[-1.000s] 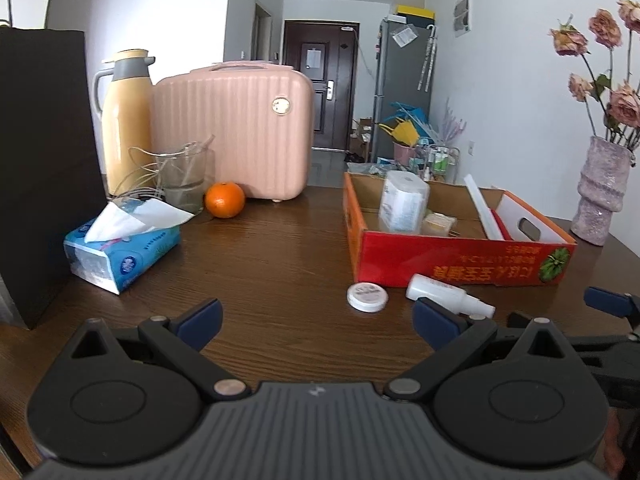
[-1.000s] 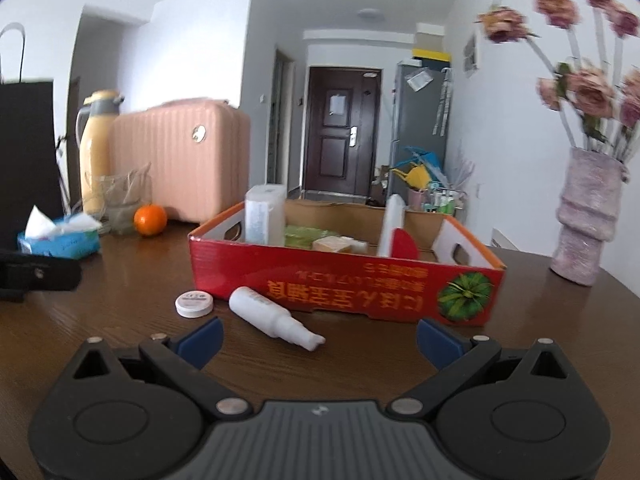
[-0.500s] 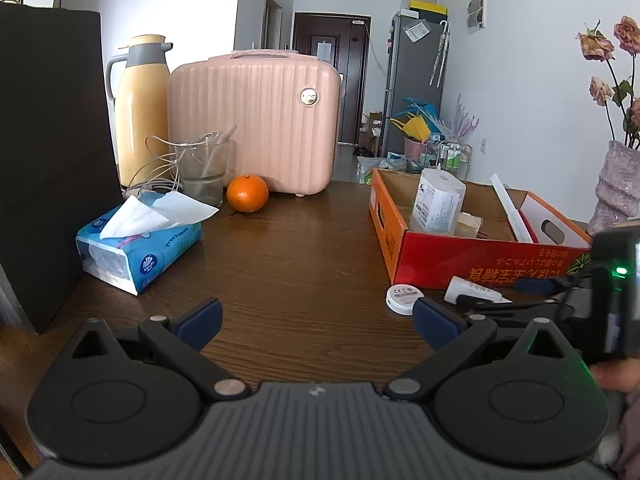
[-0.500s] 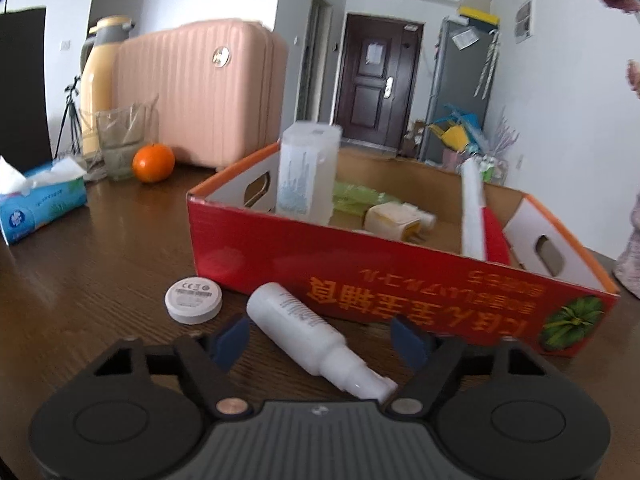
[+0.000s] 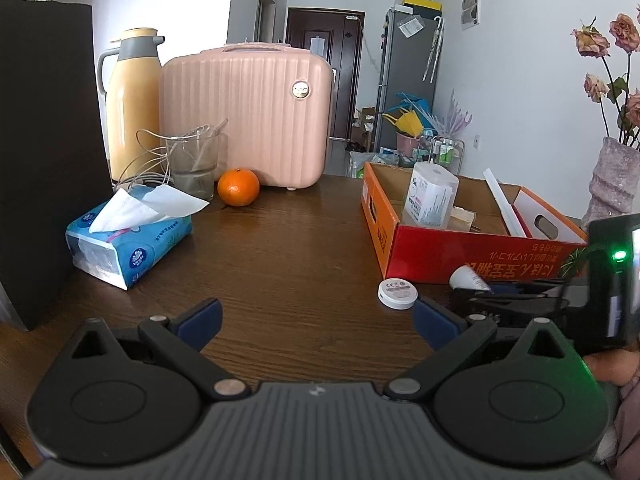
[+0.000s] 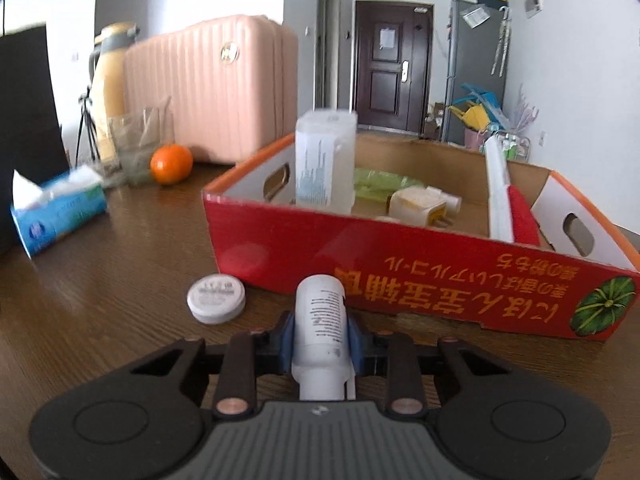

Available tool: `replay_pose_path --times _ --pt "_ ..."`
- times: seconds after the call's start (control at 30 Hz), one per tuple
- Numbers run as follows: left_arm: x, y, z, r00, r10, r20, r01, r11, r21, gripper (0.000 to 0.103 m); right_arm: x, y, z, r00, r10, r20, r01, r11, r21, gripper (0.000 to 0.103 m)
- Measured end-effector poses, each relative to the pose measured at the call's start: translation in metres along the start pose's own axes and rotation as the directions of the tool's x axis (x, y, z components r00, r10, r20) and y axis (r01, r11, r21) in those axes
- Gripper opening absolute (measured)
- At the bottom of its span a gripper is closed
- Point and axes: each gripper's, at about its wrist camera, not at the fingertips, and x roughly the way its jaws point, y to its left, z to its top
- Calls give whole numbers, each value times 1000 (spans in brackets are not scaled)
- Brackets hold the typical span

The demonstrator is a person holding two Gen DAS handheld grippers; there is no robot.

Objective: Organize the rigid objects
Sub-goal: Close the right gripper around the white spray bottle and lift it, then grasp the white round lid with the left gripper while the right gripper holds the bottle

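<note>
Squeezing a white bottle [image 6: 320, 320] just in front of the red box [image 6: 420, 276], the right gripper [image 6: 320, 340] has just closed. The left gripper [image 5: 316, 316] stands wide with nothing in it. A small round tin [image 6: 216, 298] lies beside the box.

The left tool [image 5: 316, 314] is matte black plastic: two rounded lobes, each with a shallow circular recess, flank a ribbed grey centre plate carrying a small pale emblem. Black link arms pivot on silver-grey rivets and end in dark blue pads [image 5: 199, 317]. The right tool [image 6: 320, 334] has the same build, with coppery rivets and blue pads [image 6: 286, 340]. From the left wrist, its black housing shows a small green light.
</note>
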Motion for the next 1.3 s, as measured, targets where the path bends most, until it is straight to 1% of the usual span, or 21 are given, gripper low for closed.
replay_pose_path --times 0.23,0.3,0.5,0.8,1.13,1.3 --pt "11 4 -2 999 33 -14 -33 999 -26 103 -39 -12 -5 996 15 92 -21 998 60 27" --pt "15 3 -2 999 41 -23 -42 999 -27 103 -50 -17 -8 994 7 111 -15 997 71 27" --pt "15 -5 2 999 46 -12 -46 999 -14 103 -77 -36 -17 988 -27 154 12 995 97 27" --pt "35 -39 14 997 62 -42 -61 998 26 103 -98 -68 -27 982 -74 175 50 989 136 27" --pt "84 -83 17 990 84 -110 -78 995 57 103 -110 -97 -35 974 -124 187 92 980 174 27" --pt "104 -94 15 986 89 -141 -82 995 58 103 -113 -113 -38 970 -154 187 116 973 199 27"
